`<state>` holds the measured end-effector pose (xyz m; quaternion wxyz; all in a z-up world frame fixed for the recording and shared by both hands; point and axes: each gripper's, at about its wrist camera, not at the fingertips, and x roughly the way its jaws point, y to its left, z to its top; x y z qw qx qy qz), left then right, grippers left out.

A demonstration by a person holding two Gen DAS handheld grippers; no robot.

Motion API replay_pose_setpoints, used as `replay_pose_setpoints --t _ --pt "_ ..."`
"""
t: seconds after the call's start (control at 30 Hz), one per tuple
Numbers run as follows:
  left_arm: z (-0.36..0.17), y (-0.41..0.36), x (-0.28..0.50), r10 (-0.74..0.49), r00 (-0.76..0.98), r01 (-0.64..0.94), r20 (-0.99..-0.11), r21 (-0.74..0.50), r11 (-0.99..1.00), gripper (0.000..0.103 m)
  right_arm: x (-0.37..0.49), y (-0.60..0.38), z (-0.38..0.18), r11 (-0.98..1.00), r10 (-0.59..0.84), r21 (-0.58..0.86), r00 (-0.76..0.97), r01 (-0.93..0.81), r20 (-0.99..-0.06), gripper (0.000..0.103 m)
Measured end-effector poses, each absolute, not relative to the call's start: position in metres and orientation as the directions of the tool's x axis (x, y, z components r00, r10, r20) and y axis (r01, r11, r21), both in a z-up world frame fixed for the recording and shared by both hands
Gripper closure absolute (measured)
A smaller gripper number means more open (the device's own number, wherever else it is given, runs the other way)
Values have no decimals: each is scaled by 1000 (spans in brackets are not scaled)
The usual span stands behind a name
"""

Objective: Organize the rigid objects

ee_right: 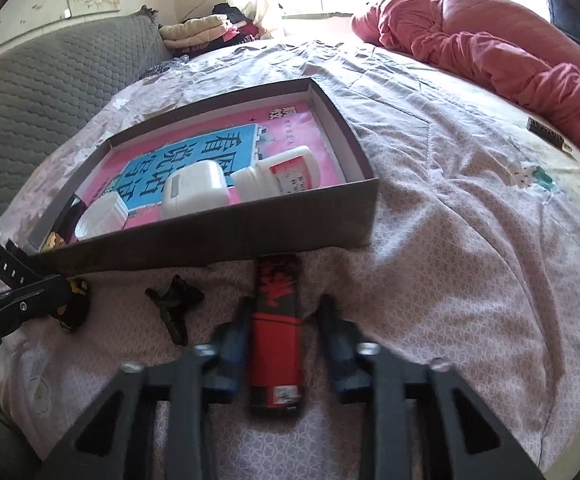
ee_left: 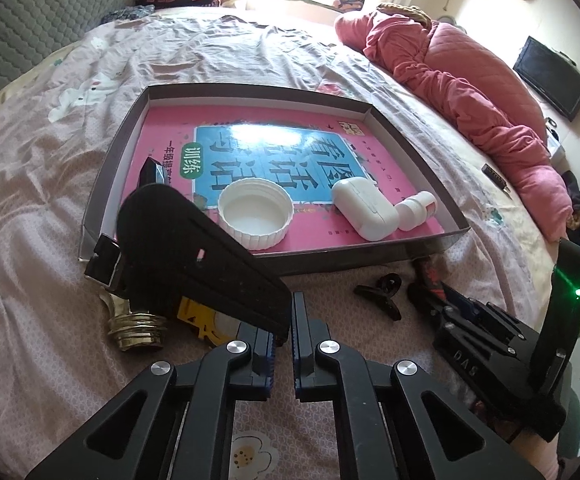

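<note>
Sunlight from the window falls across a wide bed (ee_left: 249, 52) in a pink patterned sheet, with a rumpled red quilt (ee_left: 462, 92) pushed to the far side so the middle is free for sorting. Square in that space sits a shallow cardboard box (ee_left: 374, 258), lined with a pink workbook and serving, I'd say, as the collecting tray: a white jar lid (ee_left: 255, 214), a white earbud case (ee_left: 366, 208) and a small white bottle (ee_left: 414, 210) lie in it. On the sheet just before its near wall wait the leftovers. The left tongs (ee_left: 292, 322) are clamped on a black perforated strap (ee_left: 193, 248) that sticks up toward the box. The right tongs (ee_right: 281, 322) stand apart astride a red and black tube (ee_right: 275, 340), not yet gripping. Between the two tools lies a black binder clip (ee_right: 173, 304), and near the strap a brass screw fitting (ee_left: 135, 328).
</note>
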<state>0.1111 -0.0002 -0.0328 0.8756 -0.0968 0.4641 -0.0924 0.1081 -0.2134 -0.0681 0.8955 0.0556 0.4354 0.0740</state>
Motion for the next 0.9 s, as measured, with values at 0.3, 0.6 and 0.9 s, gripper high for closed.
replay_pose_setpoints --t 0.3,0.6,0.9 --pt "-25 0 108 -256 560 64 -788 -267 962 98 107 -234 -64 953 269 298 600 -52 -754 80" --pt "-13 2 106 -259 573 50 -778 -282 958 99 102 -241 -58 939 298 341 608 -47 -736 80" --pt "1 9 101 -252 596 38 -762 -287 957 99 91 -237 -46 934 325 343 633 -100 -703 80"
